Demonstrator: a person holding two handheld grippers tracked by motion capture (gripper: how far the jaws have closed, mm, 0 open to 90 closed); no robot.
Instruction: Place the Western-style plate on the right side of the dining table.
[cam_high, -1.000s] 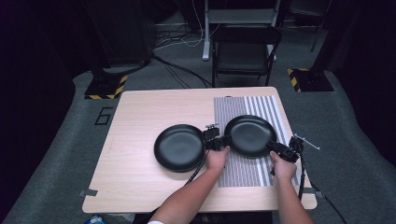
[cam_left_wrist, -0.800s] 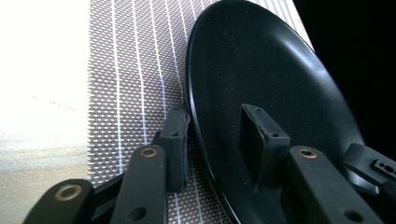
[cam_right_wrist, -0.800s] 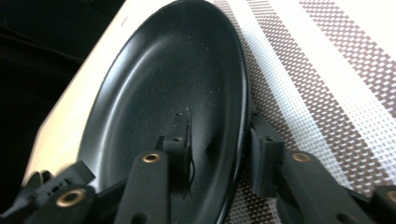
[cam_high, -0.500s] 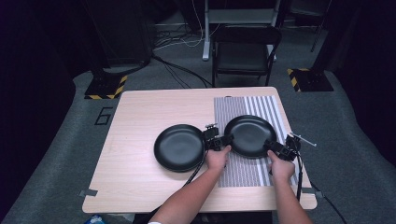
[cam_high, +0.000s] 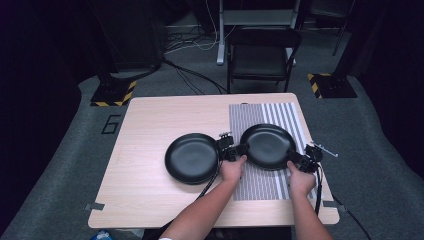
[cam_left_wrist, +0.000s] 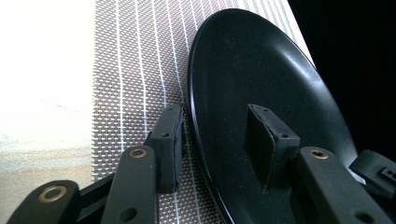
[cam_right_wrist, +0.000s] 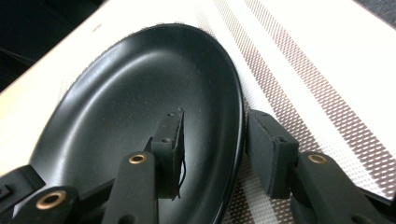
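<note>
Two hand-held grippers meet at one black plate (cam_high: 267, 145); the left gripper (cam_high: 237, 149) straddles that plate's left rim and the right gripper (cam_high: 299, 159) straddles its near-right rim; in the left gripper view the rim runs between the two black jaws, one pad over the plate's inner surface and the other outside it above the mat, with a gap visible on each side, so the jaws are spread around the rim rather than pressed onto it; the right gripper view shows the same arrangement, one pad inside the plate, one outside, neither clearly touching; the plate lies on a striped grey and white mat (cam_high: 267, 182) that covers the right part of the wooden table (cam_high: 150, 195), reaching from near the far edge towards the near edge; a second black plate (cam_high: 192, 157) sits on bare wood just left of the mat, near the table's middle, close beside the left gripper; the person's left hand (cam_high: 232, 170) and right hand (cam_high: 301, 181) hold the grippers, forearms entering from the table's near edge; cables trail back from both grippers; beyond the far edge stands a dark folding chair (cam_high: 262, 55) on grey floor.
</note>
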